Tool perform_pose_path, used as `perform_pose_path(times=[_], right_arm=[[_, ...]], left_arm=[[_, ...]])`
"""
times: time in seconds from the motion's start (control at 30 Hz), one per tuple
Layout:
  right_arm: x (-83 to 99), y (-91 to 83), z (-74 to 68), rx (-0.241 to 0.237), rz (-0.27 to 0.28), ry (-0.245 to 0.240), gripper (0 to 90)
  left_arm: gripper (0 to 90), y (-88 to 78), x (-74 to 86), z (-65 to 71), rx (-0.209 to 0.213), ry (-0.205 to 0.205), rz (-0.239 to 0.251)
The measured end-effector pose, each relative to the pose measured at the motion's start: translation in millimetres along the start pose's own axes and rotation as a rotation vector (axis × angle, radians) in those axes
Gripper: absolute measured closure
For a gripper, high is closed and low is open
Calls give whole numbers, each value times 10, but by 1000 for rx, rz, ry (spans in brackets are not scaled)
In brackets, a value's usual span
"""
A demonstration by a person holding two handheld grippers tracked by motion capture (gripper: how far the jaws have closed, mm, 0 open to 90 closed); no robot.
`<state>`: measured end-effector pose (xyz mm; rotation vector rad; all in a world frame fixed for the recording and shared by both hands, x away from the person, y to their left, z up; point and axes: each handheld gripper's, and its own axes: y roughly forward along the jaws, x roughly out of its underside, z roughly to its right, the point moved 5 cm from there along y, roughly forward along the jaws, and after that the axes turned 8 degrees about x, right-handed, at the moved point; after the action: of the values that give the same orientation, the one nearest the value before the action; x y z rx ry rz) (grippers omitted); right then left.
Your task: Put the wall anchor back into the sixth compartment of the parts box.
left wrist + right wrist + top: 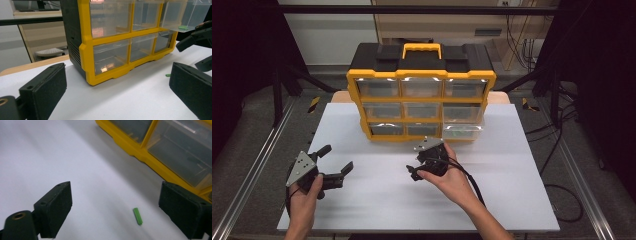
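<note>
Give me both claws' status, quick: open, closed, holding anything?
Left claw: open, holding nothing, over the white table.
Right claw: open, holding nothing; a small green piece lies on the table between its jaws.

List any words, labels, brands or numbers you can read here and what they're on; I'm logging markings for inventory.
No text can be read in any view.
Organizer box: no legible brand or label on its yellow frame, black top or clear drawers.
Green peg: unmarked.
Left claw and right claw: no markings visible.
</note>
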<state>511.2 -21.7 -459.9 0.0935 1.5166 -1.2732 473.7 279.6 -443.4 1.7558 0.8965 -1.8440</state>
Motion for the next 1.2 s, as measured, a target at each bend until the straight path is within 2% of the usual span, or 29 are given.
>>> perform_pose_path(times=[0.37,0.53,0.73,1.07,1.1,1.2], right_arm=[[68,125,50,-11,-69,14,202],[101,158,65,-18,-67,35,210],[201,174,79,-2,-72,46,220],[266,206,168,36,-66,44,355],[266,210,162,25,-66,51,364],[263,223,165,34,-64,53,402]], left_arm=[[13,-2,-1,0,0,2,-1],[13,-1,0,1,0,3,-2],[13,-1,-2,7,2,4,-1],[13,-4,-2,0,0,3,0],[13,-4,-2,-2,0,1,1],[14,-2,-4,0,2,3,1]])
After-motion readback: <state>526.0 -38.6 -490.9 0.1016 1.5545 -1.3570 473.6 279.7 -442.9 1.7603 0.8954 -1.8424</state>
